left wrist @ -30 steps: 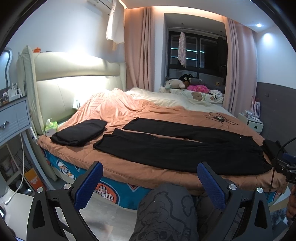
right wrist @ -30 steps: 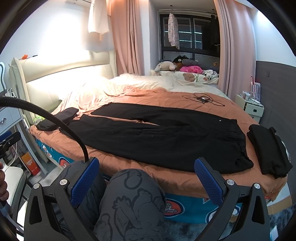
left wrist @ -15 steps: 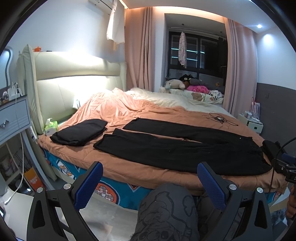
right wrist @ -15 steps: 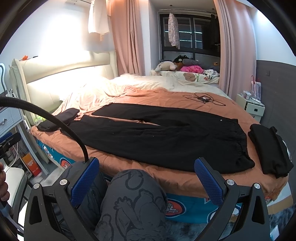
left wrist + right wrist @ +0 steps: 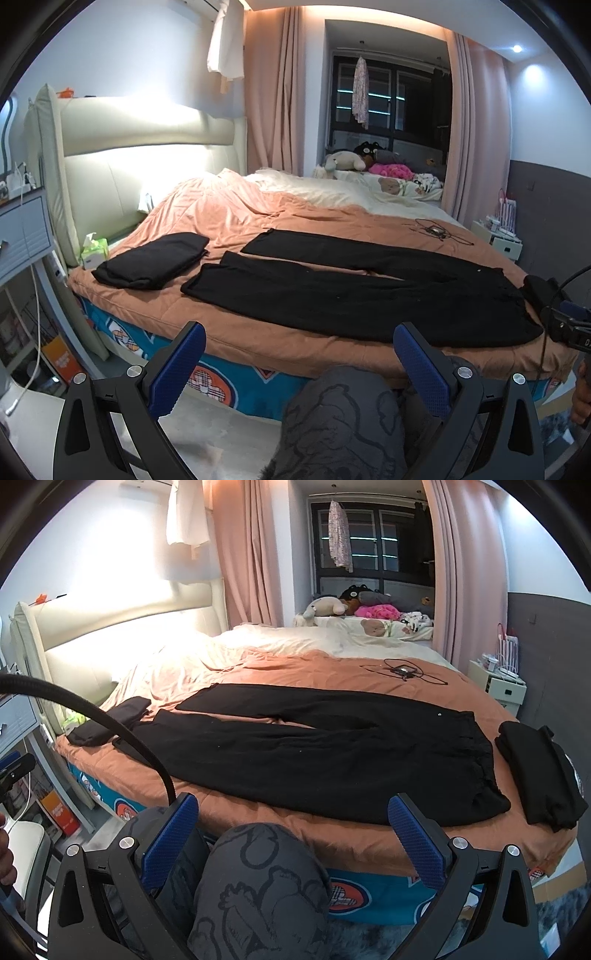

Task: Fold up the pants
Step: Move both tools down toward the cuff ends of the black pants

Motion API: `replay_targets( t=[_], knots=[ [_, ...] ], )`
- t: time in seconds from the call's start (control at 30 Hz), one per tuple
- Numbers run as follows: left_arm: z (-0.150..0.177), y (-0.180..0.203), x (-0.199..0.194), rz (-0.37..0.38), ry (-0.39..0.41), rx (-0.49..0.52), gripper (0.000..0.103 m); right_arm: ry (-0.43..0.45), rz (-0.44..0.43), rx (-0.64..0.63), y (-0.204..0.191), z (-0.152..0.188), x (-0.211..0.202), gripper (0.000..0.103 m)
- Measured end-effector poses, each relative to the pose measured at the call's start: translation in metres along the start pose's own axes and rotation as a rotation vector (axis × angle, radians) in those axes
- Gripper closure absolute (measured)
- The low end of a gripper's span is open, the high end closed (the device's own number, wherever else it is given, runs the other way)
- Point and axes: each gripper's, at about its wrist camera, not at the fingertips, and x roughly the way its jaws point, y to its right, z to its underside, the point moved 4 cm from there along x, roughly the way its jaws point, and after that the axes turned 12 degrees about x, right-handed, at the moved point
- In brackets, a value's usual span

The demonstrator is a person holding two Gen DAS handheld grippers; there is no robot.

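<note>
No text, label or number can be read on anything

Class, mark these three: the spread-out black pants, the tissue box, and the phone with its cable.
Spread-out black pants [image 5: 332,753], right wrist view, seat area.
Tissue box [image 5: 95,253], left wrist view, green side.
Phone with cable [image 5: 403,670], right wrist view, phone body.

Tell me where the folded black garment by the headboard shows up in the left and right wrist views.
Left wrist: folded black garment lies centre-left, beside the tissue box.
Right wrist: it sits far left, partly behind a black cable.
Shared landmark: the spread-out black pants, leg ends towards it.
</note>
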Motion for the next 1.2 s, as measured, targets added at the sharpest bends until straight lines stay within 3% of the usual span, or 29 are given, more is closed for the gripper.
replay_targets(
  t=[0.43,0.9,1.1,1.2],
  knots=[
    [0.007,-0.01,0.063,0.027,-0.089,0.0,0.0,-0.039,0.041,0.036,0.008,-0.009,0.039,0.0],
    [0.028,-0.042,0.132,-0.067,-0.253,-0.049,0.0,-0.106,0.088,0.056,0.021,-0.027,0.086,0.0],
    [0.03,-0.052,0.161,-0.076,-0.313,-0.053,0.0,-0.131,0.122,0.086,0.029,-0.031,0.103,0.0],
    [0.028,-0.05,0.177,-0.04,-0.345,-0.045,0.0,-0.148,0.148,0.115,0.036,-0.032,0.112,0.0]
  ],
)
